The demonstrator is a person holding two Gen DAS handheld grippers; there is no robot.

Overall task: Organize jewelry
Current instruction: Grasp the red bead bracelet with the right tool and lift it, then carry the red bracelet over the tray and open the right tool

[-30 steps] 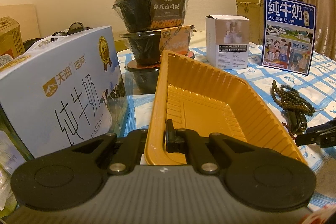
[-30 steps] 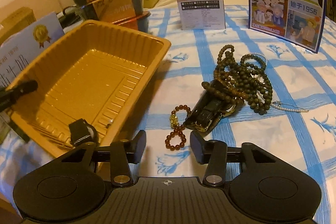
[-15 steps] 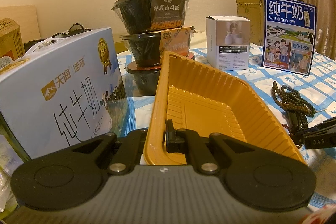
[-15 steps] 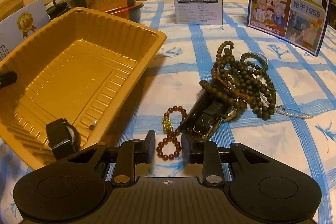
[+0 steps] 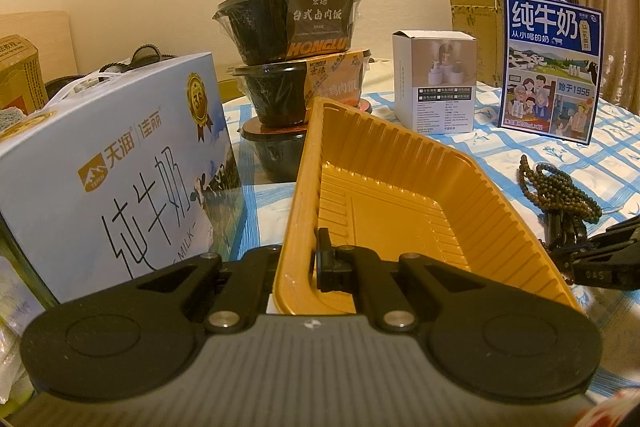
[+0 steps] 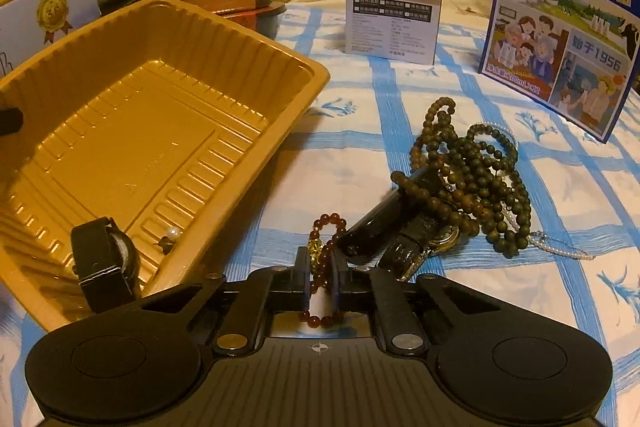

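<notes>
The right hand-held gripper (image 6: 321,273) sits low over the bench, its jaws pinched on a dark red beaded bracelet (image 6: 325,247) lying on the blue-checked white tablecloth (image 6: 360,131), just beside the shallow golden plastic tray (image 6: 168,131). The left hand-held gripper (image 5: 298,263) reaches level, clamped on the tray's near rim. Inside the tray lie a black-strapped wristwatch (image 6: 106,259) and what looks like a small pearl earring (image 6: 171,237). A tangle of green bead strands (image 6: 476,171) rests nearby.
</notes>
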